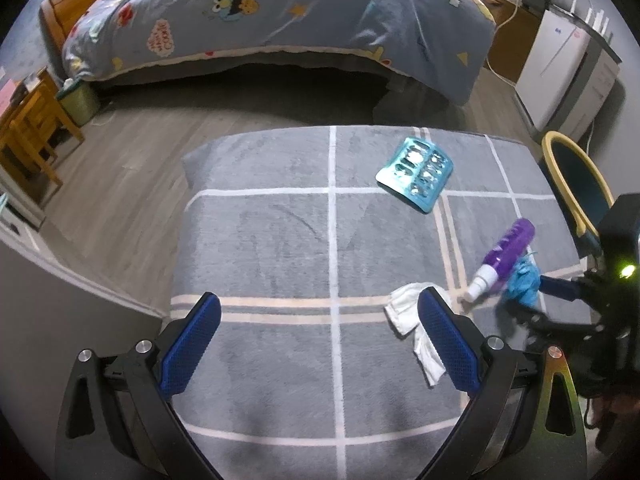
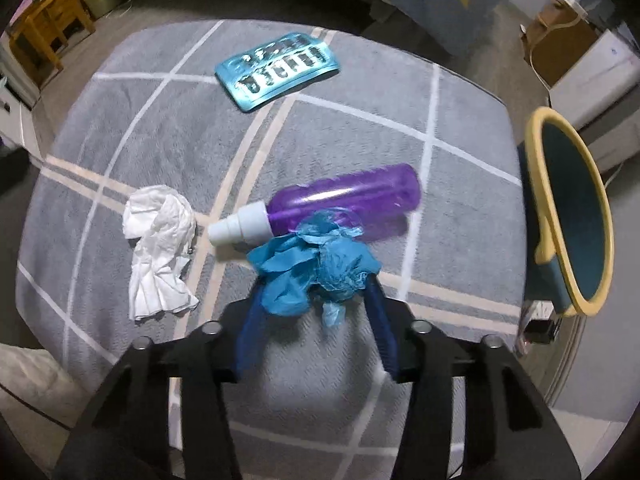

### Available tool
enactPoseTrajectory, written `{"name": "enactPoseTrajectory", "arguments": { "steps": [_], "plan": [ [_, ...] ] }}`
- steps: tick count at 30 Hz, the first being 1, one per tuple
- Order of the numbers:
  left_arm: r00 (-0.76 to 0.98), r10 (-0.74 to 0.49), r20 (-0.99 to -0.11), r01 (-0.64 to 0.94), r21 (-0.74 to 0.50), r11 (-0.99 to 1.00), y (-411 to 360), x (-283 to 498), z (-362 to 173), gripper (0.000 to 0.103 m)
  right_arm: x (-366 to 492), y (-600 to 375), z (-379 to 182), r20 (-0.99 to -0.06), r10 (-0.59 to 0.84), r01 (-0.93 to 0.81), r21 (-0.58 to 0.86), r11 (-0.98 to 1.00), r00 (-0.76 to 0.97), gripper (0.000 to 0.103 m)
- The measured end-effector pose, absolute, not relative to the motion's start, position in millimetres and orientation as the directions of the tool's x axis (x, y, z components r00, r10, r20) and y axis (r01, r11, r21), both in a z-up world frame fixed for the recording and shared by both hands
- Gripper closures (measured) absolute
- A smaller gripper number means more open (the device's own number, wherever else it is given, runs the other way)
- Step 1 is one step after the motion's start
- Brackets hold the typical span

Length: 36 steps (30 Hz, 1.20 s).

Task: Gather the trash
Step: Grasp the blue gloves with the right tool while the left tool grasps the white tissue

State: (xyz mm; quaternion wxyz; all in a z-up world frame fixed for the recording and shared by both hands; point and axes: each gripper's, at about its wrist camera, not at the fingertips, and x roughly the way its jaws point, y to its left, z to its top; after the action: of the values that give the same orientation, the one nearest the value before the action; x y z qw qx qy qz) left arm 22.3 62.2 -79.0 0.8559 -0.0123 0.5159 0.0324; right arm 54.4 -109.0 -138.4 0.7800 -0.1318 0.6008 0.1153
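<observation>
On a grey rug with pale stripes [image 1: 272, 240] lies the trash. My right gripper [image 2: 316, 280] is shut on a crumpled blue wad [image 2: 308, 268], which bulges over both fingertips; the left wrist view shows that wad [image 1: 522, 284] at the far right. A purple bottle with a white cap [image 2: 344, 200] lies just beyond it, touching it. A white tissue [image 2: 160, 240] is crumpled to the left. A teal blister pack [image 2: 276, 70] rests farther off. My left gripper [image 1: 320, 298] hangs open over bare rug, its right finger [image 1: 444, 328] overlapping the tissue [image 1: 404, 308].
A yellow-rimmed dark bin [image 2: 536, 184] stands at the rug's right edge, also in the left wrist view [image 1: 566, 196]. Beyond the rug is a bed with a blue cartoon quilt [image 1: 280, 20]. Wooden furniture [image 1: 28, 128] and a green bin [image 1: 78, 104] stand far left, a white appliance [image 1: 556, 64] far right.
</observation>
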Motion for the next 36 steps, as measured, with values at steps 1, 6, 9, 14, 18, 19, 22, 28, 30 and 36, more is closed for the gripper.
{"name": "enactPoseTrajectory", "arguments": {
  "steps": [1, 6, 9, 14, 18, 19, 22, 28, 30, 36],
  "plan": [
    [0.463, 0.036, -0.886, -0.061, 0.009, 0.998, 59.8, 22.7, -80.3, 0.005, 54.3, -110.8, -134.9, -0.969, 0.021, -0.333, -0.065, 0.941, 0.248, 0.062],
    [0.448, 0.024, -0.894, -0.016, 0.018, 1.000, 43.8, 24.9, -88.7, 0.005, 57.2, -124.2, -93.5, -0.959, -0.016, -0.368, -0.124, 0.921, 0.281, 0.066],
    [0.435, 0.016, -0.900, 0.024, 0.029, 0.999, 30.0, 24.7, -98.5, 0.005, 60.0, -139.8, -69.3, -0.951, 0.013, -0.353, -0.102, 0.930, 0.310, 0.066],
    [0.399, 0.000, -0.917, 0.099, 0.044, 0.994, 10.0, 24.8, -119.5, 0.005, 67.6, -166.8, -59.0, -0.938, 0.088, -0.279, -0.010, 0.960, 0.337, 0.066],
    [0.367, -0.009, -0.930, 0.132, 0.043, 0.990, -0.3, 27.8, -132.9, 0.005, 78.3, -179.3, -59.2, -0.934, 0.123, -0.237, 0.043, 0.971, 0.336, 0.065],
    [0.364, -0.011, -0.931, 0.143, 0.044, 0.989, -3.9, 28.7, -136.5, 0.005, 78.2, -180.3, -58.2, -0.933, 0.122, -0.235, 0.042, 0.971, 0.338, 0.065],
    [0.349, -0.014, -0.937, 0.165, 0.047, 0.985, -11.9, 30.9, -144.2, 0.007, 82.0, -184.0, -59.1, -0.932, 0.137, -0.224, 0.063, 0.973, 0.336, 0.066],
    [0.327, -0.015, -0.945, 0.191, 0.050, 0.980, -21.8, 33.9, -154.2, 0.012, 81.8, -182.6, -62.2, -0.933, 0.135, -0.248, 0.052, 0.967, 0.334, 0.066],
    [0.314, -0.026, -0.949, 0.204, 0.041, 0.978, -24.6, 35.2, -157.1, 0.021, 81.9, -181.8, -61.6, -0.932, 0.133, -0.255, 0.045, 0.966, 0.338, 0.066],
    [0.282, -0.041, -0.959, 0.239, 0.029, 0.971, -33.0, 37.3, -161.5, 0.045, 82.2, -179.1, -63.4, -0.932, 0.140, -0.266, 0.049, 0.963, 0.335, 0.066]
  ]
}}
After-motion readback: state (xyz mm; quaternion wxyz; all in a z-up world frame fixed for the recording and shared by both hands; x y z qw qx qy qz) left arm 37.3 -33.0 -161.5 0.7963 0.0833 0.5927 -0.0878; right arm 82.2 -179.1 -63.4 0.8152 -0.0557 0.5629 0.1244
